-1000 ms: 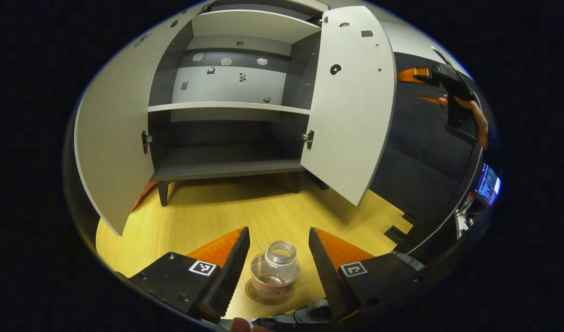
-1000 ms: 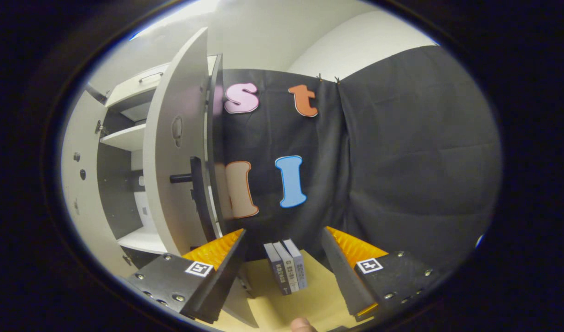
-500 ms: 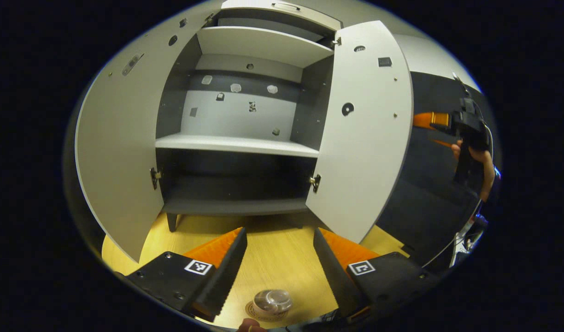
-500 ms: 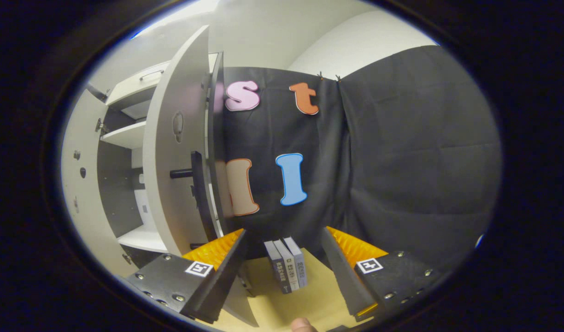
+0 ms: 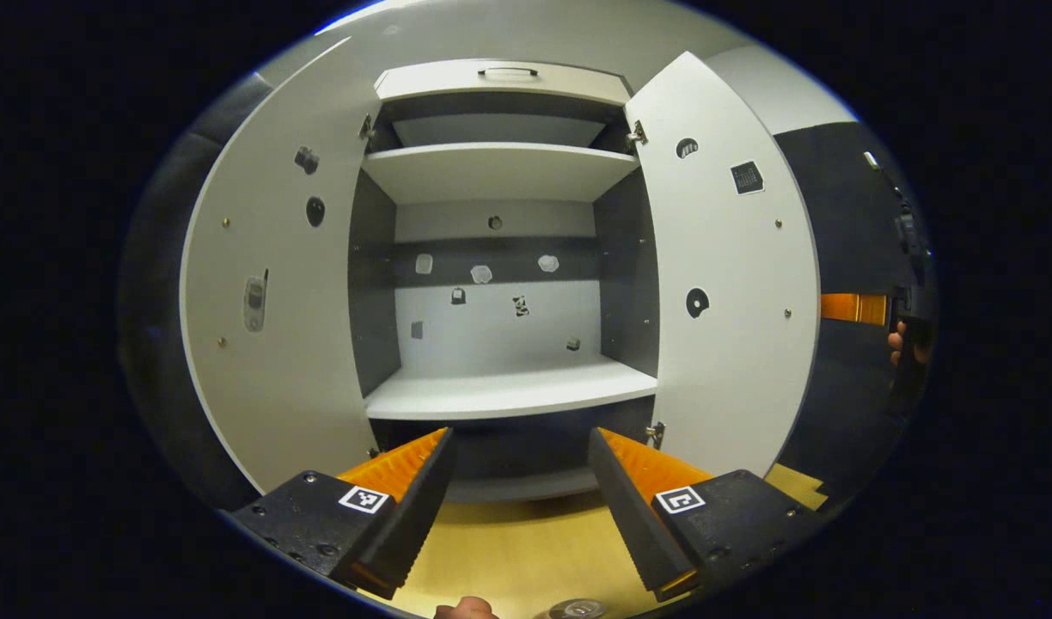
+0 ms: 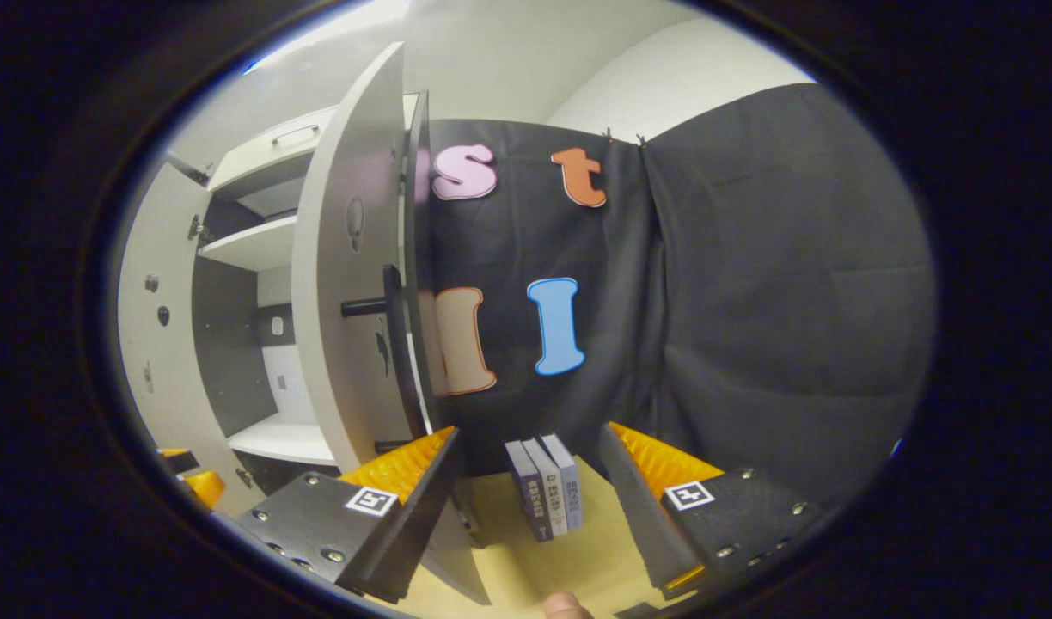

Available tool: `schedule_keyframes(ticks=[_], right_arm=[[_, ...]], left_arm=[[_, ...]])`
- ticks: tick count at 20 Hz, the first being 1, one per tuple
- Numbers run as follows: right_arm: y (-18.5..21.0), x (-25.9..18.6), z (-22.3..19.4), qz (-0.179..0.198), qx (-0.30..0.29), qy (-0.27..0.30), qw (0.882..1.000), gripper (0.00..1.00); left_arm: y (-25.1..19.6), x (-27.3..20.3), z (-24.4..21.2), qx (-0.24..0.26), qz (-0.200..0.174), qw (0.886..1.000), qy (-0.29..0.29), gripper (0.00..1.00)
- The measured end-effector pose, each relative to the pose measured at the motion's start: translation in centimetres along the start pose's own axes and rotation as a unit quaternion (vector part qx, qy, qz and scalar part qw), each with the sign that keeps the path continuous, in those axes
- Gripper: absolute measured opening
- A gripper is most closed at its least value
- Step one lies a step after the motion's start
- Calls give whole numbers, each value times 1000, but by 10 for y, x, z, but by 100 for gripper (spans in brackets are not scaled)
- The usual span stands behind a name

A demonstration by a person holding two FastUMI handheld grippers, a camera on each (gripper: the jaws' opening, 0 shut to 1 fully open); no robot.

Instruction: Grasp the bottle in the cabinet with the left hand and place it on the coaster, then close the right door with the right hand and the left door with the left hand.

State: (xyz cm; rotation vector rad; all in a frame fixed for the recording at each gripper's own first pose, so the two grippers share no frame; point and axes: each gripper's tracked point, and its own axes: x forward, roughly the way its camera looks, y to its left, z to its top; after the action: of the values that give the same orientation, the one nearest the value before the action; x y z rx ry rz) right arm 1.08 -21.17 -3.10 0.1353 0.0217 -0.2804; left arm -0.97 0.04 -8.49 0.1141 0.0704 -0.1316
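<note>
Both doors hang wide, shelves bare; the bottle (image 5: 575, 609) sits at the desk's (image 5: 517, 550) near edge. Left hand-held gripper (image 5: 517, 481) gapes empty; right hand-held gripper (image 6: 530, 490), also spread, waits beside the right door (image 6: 350, 284), apparently to push.

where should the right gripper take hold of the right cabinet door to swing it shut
Probably no grasp is needed. The right door stands wide open, edge-on to the open right gripper, with its black bar handle on the outer face. Come from that outer side and push near the handle, far from the hinges, or pinch the bar.
</note>
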Motion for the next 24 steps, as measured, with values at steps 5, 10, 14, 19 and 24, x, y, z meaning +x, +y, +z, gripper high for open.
schedule_keyframes(ticks=[5, 10, 14, 19, 24], right_arm=[[5, -2, 0, 7, -9, 0, 1000, 97], [10, -1, 1, 24, -24, 2, 999, 98], [15, -1, 4, 29, -47, -2, 998, 97], [21, -1, 3, 46, -49, 6, 998, 100], [38, -7, -1, 70, -45, 10, 997, 97]], left_arm=[[5, -8, 8, -28, 7, 1000, -7, 97], [12, -12, -1, -64, 14, 998, 2, 97], [21, -14, -5, -65, 25, 998, 6, 97], [25, -11, -8, -80, 29, 996, 9, 97], [24, -7, -9, -120, 30, 992, 11, 97]])
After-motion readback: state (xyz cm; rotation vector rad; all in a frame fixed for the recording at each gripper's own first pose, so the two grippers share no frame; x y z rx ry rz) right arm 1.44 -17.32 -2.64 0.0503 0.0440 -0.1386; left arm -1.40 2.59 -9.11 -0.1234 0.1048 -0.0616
